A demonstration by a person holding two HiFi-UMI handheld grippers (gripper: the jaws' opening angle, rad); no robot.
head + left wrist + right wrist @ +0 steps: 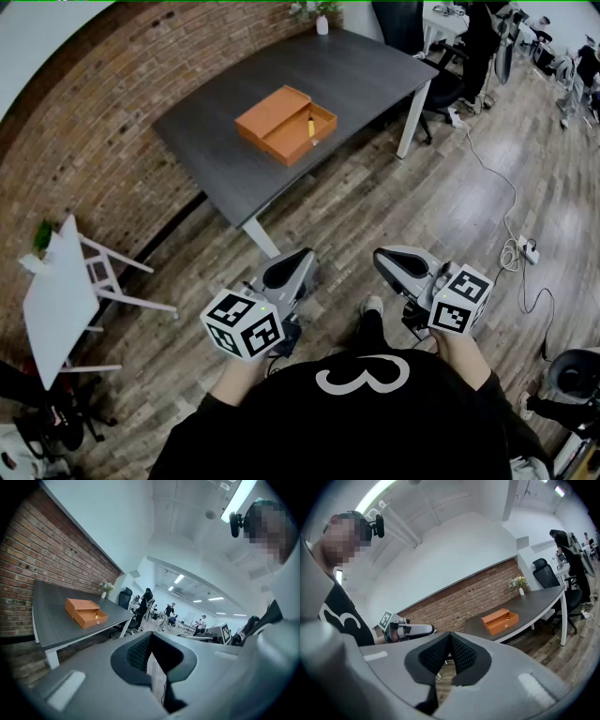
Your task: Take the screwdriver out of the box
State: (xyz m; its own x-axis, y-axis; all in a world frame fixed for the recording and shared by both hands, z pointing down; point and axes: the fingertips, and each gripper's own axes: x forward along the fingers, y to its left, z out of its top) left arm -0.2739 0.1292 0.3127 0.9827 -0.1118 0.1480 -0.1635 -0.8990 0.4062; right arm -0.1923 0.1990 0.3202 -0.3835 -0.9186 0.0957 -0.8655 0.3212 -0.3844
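Observation:
An open orange box (281,122) lies on a dark grey table (225,141), with its lid folded back to the left. Inside it rests a screwdriver (311,127) with a yellow handle. The box (86,612) looks small and distant in the left gripper view, and the box (500,620) is just as far off in the right gripper view. A person standing well back from the table holds both grippers at waist height. My left gripper (298,255) is shut and empty. The jaws of my right gripper (382,258) also meet with nothing between them.
A white folding table (56,291) stands at the left by the brick wall (84,112). A white vase (322,23) sits at the table's far corner. An office chair (445,84) stands beyond the table. A cable and power strip (521,248) lie on the wood floor at the right.

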